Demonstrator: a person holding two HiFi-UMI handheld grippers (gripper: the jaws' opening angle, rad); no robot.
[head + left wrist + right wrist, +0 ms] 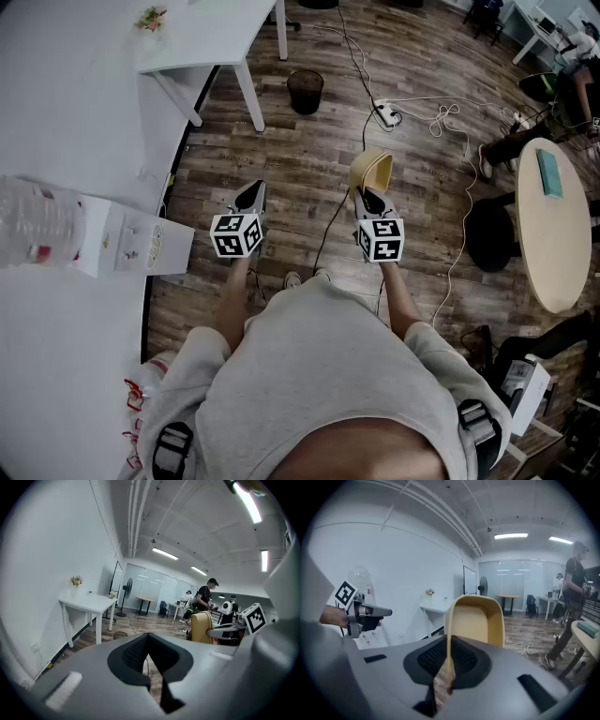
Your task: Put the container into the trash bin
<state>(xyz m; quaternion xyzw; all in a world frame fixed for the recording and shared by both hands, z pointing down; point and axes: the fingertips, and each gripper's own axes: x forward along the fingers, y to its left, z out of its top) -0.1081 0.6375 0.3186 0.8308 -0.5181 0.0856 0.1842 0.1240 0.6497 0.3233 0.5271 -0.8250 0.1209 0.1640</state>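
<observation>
My right gripper [368, 195] is shut on the wall of a yellow container [371, 169], held out in front of me above the wooden floor. In the right gripper view the container's [479, 619] thin rim is pinched between the jaws of my right gripper [449, 645], open side facing the camera. My left gripper [251, 192] hangs level beside it, shut and empty; its jaws [149, 637] meet at the tips. A dark mesh trash bin [305, 91] stands on the floor ahead, next to a white table's leg, seen small in the left gripper view [120, 634].
A white table [202, 37] stands ahead at the left, and a white counter [66, 141] with a water bottle [37, 225] runs along my left. Cables and a power strip [386, 114] lie on the floor. A round table [553, 225] and a person [205, 597] are at the right.
</observation>
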